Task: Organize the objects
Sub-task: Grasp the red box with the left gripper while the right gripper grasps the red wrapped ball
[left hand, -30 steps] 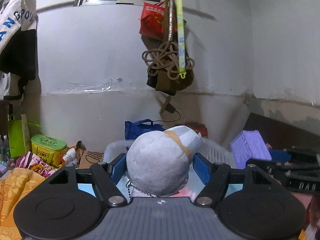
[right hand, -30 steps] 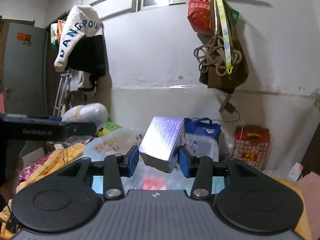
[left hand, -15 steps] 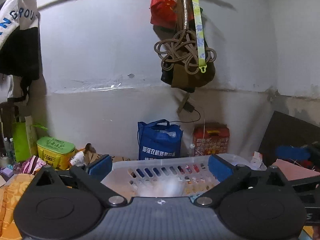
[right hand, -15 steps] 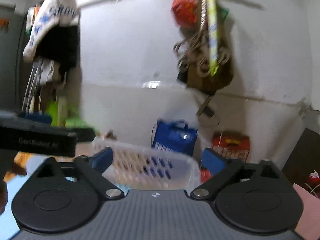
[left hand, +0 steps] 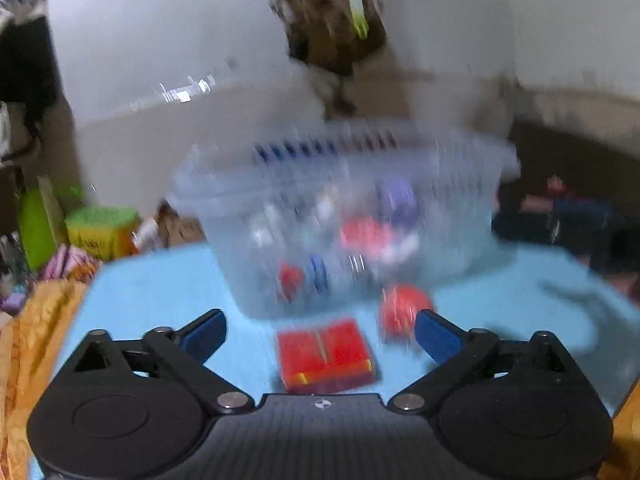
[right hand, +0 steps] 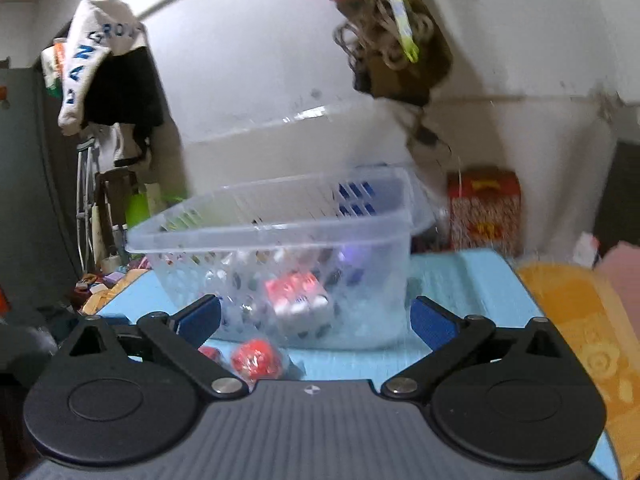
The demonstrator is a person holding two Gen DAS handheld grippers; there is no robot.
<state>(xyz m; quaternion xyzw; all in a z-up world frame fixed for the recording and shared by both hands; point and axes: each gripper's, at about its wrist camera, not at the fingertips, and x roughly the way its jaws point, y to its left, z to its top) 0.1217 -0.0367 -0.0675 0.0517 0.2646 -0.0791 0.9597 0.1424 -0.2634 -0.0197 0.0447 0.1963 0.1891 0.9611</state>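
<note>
A clear plastic basket [left hand: 460,160] stands on the light blue table [left hand: 160,292], with several small objects inside; it also shows in the right wrist view [right hand: 264,236]. My left gripper [left hand: 320,330] is open and empty, low over the table, with a red box [left hand: 326,354] between its fingers and a red ball [left hand: 404,314] by the right finger. My right gripper [right hand: 316,318] is open and empty in front of the basket. A red ball [right hand: 256,360] in clear wrap lies by its left finger. The left wrist view is blurred.
Orange cloth [left hand: 24,340] lies left of the table and orange cloth [right hand: 580,340] lies to its right. A red carton [right hand: 484,208] stands behind the basket by the wall. Bags and rope [right hand: 396,44] hang on the wall above.
Both grippers opened and let go: the plush toy left my left gripper, the purple box my right. Both then tilted down toward the table in front of the basket.
</note>
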